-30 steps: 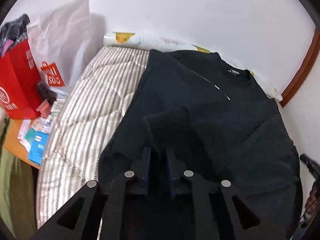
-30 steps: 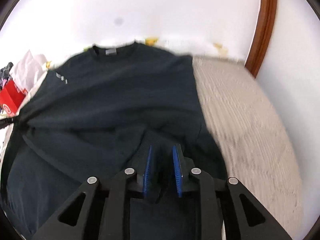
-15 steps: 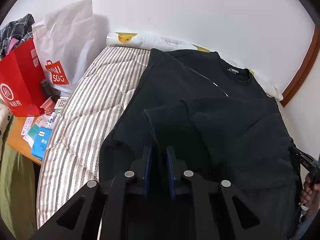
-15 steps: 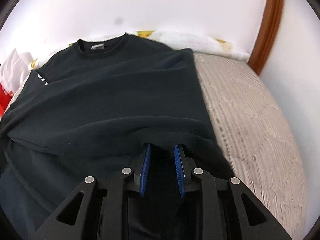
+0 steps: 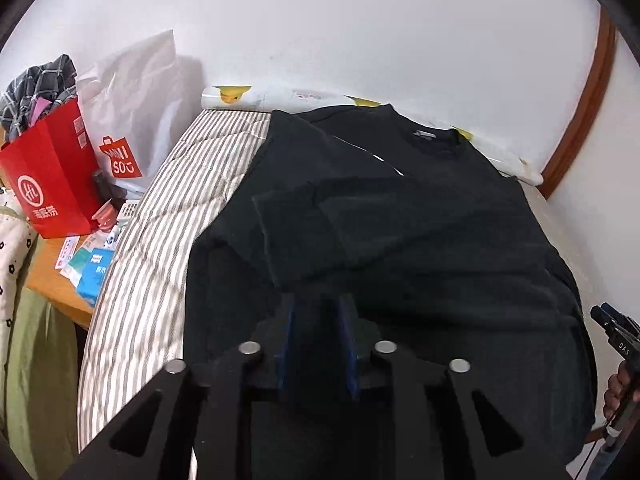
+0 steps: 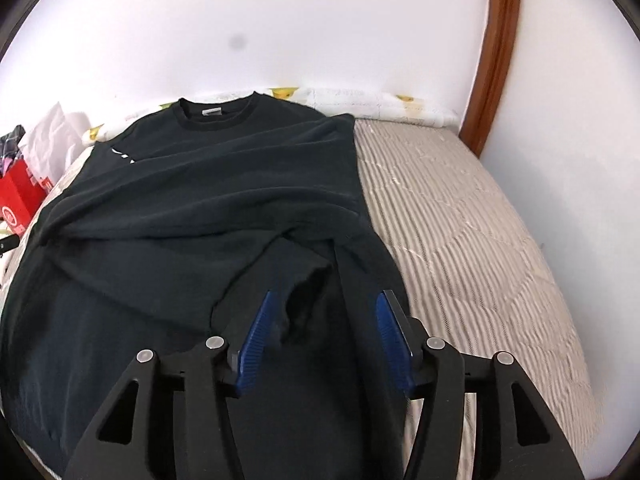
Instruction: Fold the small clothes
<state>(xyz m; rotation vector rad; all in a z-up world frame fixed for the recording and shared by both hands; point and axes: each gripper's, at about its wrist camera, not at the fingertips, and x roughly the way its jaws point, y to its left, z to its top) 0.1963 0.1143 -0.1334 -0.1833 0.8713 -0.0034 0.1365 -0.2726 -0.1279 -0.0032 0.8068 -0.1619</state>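
Striped bed (image 6: 460, 220), black shirt (image 6: 200, 208), hem hidden behind right hand-held gripper (image 6: 326, 332).

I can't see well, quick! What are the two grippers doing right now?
Left gripper: opening, just let go of the shirt sleeve.
Right gripper: opening wide, holding nothing; the shirt lies loose between its pads.

Both grippers' jaws opening, sleeves (image 5: 296, 220) released onto shirt.

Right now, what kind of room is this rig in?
Most likely a bedroom at home: a black shirt lies spread on a striped mattress against the wall, with shopping bags beside the bed.
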